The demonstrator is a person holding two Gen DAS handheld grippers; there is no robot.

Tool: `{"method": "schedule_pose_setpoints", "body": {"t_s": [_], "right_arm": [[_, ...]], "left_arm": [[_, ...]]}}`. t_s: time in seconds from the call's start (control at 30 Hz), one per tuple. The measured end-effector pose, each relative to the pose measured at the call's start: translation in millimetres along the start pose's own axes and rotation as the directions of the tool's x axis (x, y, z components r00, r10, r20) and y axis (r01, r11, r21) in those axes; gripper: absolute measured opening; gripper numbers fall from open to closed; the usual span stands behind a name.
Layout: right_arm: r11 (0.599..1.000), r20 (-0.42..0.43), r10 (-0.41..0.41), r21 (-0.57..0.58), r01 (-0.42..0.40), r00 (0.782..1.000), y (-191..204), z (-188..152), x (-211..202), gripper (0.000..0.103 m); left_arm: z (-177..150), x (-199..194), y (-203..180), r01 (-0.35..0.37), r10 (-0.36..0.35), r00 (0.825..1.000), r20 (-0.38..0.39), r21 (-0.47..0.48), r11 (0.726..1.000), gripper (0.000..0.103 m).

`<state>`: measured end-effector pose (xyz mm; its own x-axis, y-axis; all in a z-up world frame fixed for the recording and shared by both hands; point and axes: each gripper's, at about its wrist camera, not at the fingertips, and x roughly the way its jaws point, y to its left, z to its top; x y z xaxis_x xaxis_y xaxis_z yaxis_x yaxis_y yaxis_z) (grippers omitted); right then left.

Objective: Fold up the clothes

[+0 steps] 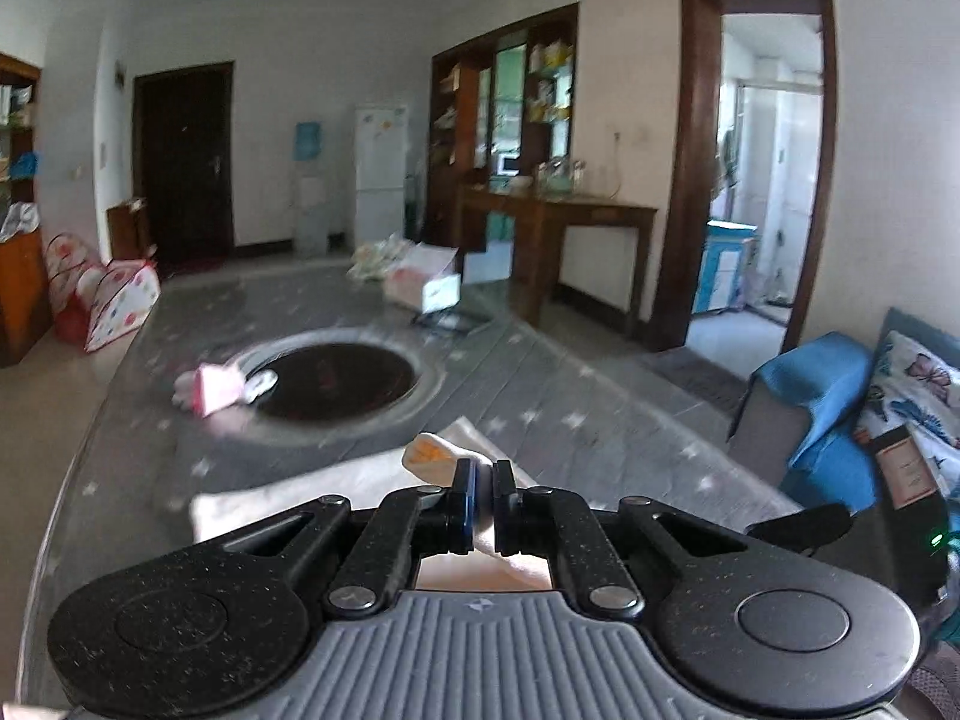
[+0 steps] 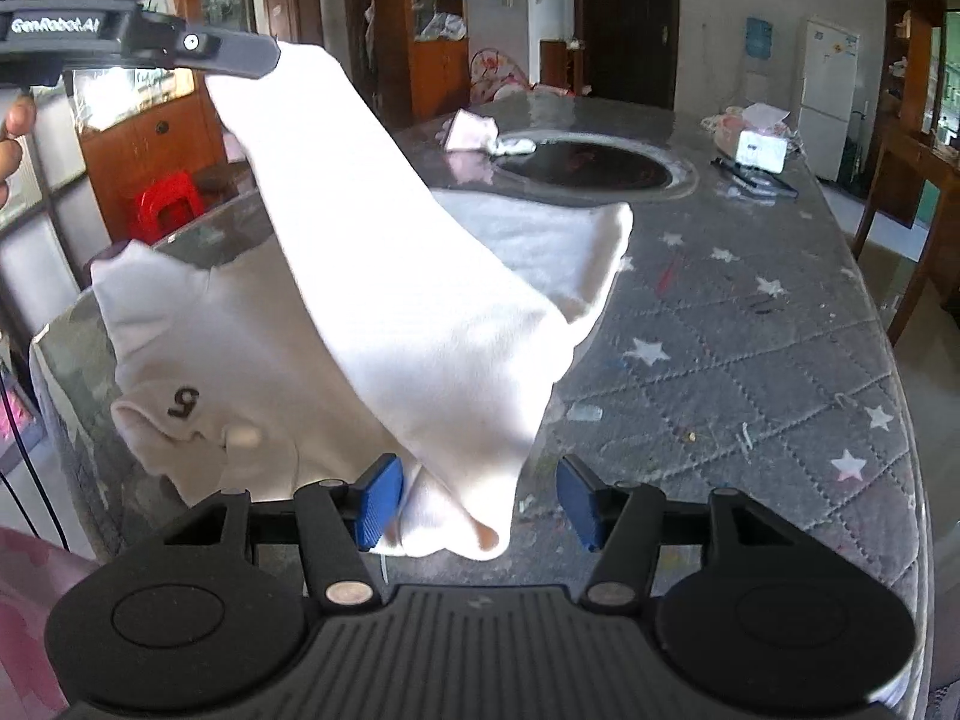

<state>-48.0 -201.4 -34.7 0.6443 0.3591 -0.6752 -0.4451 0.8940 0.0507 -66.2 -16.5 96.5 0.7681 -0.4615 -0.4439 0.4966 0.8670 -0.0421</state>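
Note:
A white garment (image 2: 384, 276) lies partly on the grey star-patterned table cover (image 2: 750, 348). One end of it is lifted high at the upper left, where my left gripper (image 2: 258, 60) is shut on it. In the left wrist view the left gripper (image 1: 485, 498) pinches a fold of the garment (image 1: 429, 456) between closed pads, above the part still lying flat. A black "5" mark (image 2: 183, 402) shows on the flat part. My right gripper (image 2: 480, 504) stands open, and the garment's hanging lower corner dangles between its blue pads (image 2: 379, 501); the right pad is clear of it.
A round dark recess (image 2: 585, 171) sits mid-table, with a small pink cloth (image 2: 471, 131) at its left rim. A white tissue box (image 2: 761, 150) stands at the far right. A person's fingers (image 2: 15, 120) show at the left edge. A red stool (image 2: 165, 204) stands beyond the table.

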Motion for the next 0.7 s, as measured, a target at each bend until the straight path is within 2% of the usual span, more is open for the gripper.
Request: {"method": "schedule_pose_setpoints", "body": {"t_s": [0.1, 0.23, 0.4, 0.5, 0.7], "right_arm": [[1.000, 0.008, -0.013, -0.006, 0.013, 1.000, 1.2, 2.0, -0.2, 0.057], [0.997, 0.014, -0.064, -0.033, 0.064, 0.998, 0.7, 2.3, -1.1, 0.056], [0.990, 0.004, -0.138, -0.012, 0.138, 0.990, -8.8, 1.2, -6.2, 0.054], [0.990, -0.007, -0.143, -0.006, 0.142, 0.990, -12.4, -2.4, -9.5, 0.054], [0.989, -0.042, -0.147, -0.019, 0.146, 0.988, -15.3, -8.5, -11.1, 0.055]], "left_arm": [[6.6, -3.6, -3.2, 0.009, -0.010, 1.000, 0.012, 0.005, 1.000, 0.006], [11.8, -8.1, -4.2, 0.011, -0.011, 1.000, 0.023, 0.006, 1.000, 0.006], [7.0, -12.2, 2.8, 0.000, 0.000, 1.000, 0.010, -0.009, 1.000, 0.006], [-5.6, -12.9, 9.5, -0.005, 0.004, 1.000, -0.022, -0.026, 1.000, 0.006], [-46.3, -6.4, 28.8, -0.050, 0.039, 0.989, -0.140, -0.074, 0.996, 0.006]]}}
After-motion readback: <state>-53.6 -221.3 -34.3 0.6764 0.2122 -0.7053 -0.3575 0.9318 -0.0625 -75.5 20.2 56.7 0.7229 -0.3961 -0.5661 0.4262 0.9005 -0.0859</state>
